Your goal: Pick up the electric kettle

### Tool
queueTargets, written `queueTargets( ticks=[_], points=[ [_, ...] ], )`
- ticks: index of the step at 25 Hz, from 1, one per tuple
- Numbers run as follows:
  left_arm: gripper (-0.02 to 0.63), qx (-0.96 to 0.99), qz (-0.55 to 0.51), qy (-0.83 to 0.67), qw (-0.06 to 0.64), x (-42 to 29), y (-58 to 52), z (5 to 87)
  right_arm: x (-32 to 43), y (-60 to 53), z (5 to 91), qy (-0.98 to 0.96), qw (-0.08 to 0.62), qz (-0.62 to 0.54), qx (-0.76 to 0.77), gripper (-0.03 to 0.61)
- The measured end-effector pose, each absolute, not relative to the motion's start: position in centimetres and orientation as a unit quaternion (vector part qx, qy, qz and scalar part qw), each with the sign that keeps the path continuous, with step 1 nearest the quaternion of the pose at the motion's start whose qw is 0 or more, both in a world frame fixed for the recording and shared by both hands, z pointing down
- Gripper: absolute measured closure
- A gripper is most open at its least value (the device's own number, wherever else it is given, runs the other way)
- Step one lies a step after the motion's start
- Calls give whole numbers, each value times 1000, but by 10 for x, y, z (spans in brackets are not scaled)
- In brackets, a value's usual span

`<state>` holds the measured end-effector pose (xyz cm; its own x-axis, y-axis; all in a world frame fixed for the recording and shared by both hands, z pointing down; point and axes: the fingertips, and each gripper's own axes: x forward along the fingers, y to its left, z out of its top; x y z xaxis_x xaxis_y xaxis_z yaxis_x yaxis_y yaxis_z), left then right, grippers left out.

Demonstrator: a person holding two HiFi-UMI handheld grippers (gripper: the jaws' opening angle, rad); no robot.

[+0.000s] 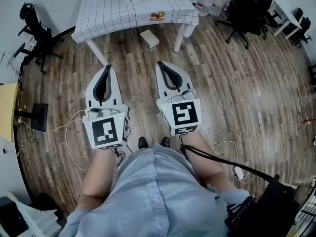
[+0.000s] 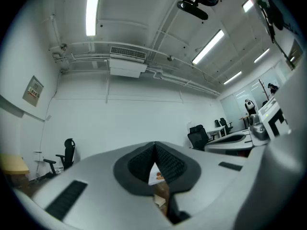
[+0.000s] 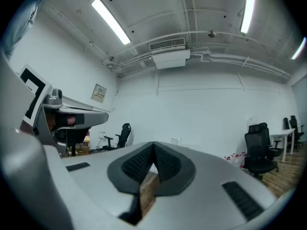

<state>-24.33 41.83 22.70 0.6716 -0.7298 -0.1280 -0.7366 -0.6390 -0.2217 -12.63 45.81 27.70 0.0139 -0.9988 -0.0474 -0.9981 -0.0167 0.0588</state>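
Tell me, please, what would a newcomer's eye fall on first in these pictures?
First come the left gripper and right gripper, held side by side over the wooden floor in the head view, both with jaws shut on nothing. Ahead of them stands a table under a white grid-patterned cloth, with a small box on the floor by its near edge. Black office chairs cluster at the upper right.
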Motion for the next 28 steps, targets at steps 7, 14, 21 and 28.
queueTargets(
  ticks=[7, 14, 21, 28],
  points=[
    [612, -905, 9, 405, 132, -231, 425, 230, -116, 463, 282, -707, -3, -32, 707, 578],
    [612, -905, 10, 405, 129, -230, 446, 249, -112, 483, 304, -711, -12, -15, 703, 577],
    [612, -898, -17, 420, 131, -194, 423, 249, -60, 464, 310, -714, -10, 19, 699, 577],
    [612, -892, -18, 433, 129, -191, 375, 255, -49, 421, 331, -722, -9, 48, 690, 577]
  ],
)
